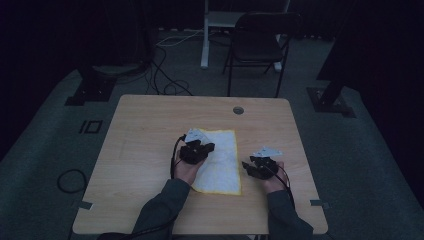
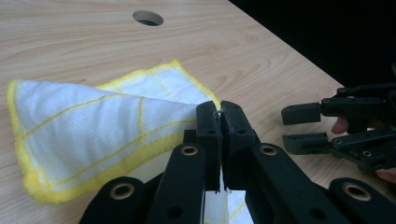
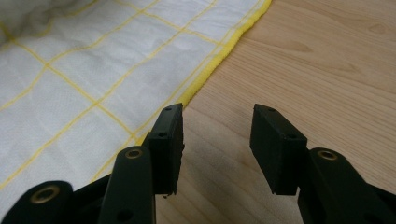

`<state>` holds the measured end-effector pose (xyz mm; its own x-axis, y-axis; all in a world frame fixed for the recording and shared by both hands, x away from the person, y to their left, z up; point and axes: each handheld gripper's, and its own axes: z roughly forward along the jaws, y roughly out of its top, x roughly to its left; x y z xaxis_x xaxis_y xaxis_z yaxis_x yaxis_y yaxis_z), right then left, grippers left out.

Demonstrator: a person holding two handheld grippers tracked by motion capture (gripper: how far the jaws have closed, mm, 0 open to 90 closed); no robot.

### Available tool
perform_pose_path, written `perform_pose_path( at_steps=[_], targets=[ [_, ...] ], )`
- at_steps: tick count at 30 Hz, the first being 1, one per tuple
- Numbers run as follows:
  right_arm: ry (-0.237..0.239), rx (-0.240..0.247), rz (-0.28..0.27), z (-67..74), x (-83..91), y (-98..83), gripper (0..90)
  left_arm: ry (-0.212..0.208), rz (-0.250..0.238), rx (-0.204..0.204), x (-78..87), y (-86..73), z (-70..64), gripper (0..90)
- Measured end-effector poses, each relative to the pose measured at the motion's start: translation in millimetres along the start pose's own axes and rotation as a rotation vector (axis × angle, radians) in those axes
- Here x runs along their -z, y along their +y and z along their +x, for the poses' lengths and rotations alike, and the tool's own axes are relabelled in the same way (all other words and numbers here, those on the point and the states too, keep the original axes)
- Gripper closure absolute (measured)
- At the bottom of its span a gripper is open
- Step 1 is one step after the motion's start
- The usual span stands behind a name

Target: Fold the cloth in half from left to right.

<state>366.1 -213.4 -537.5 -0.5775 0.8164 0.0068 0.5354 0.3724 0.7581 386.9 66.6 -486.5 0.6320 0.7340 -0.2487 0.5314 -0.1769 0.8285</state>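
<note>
Black jaws of the left gripper (image 2: 219,122) stood nearest the lens in its own view, clenched on a corner of the white cloth (image 2: 93,135) with the yellow hem and yellow grid lines. That corner was lifted and drawn over the rest of the cloth, so a raised flap spread toward 9 o'clock of the jaws while a flat layer lay beneath it on the counter (image 2: 84,46). My reading is that a fold was in hand: the pinch sat at the very corner because that lets the edge be carried across cleanly.

From the high view the cloth (image 1: 222,165) lay near the middle of the counter (image 1: 150,125), with the left gripper (image 1: 196,150) over its 9 o'clock edge. The right gripper (image 1: 260,167) waited just off the cloth's 3 o'clock edge, apart from it. Its jaws were released, parted with nothing between them, bare wood showing in the gap (image 3: 217,140), one jaw close to the yellow hem (image 3: 219,56). It seemed placed there ready to pin or take that side.

A round cable hole (image 1: 238,110) sat at 12 o'clock of the cloth. No brand, label or writing could be read anywhere.
</note>
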Motion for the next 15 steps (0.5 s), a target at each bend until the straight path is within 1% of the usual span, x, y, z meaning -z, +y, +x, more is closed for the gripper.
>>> perform_pose_path(
  at_steps=[10,15],
  targets=[
    [-0.003,-0.011,-0.001,-2.4,1.0,-1.8,54.5,-0.015,0.016,-0.015,-8.6,0.8,-6.7,87.9],
    [-0.003,-0.009,-0.001,-2.6,0.8,-2.0,54.5,-0.022,0.015,-0.019,-12.3,2.4,-9.7,87.9]
  ],
)
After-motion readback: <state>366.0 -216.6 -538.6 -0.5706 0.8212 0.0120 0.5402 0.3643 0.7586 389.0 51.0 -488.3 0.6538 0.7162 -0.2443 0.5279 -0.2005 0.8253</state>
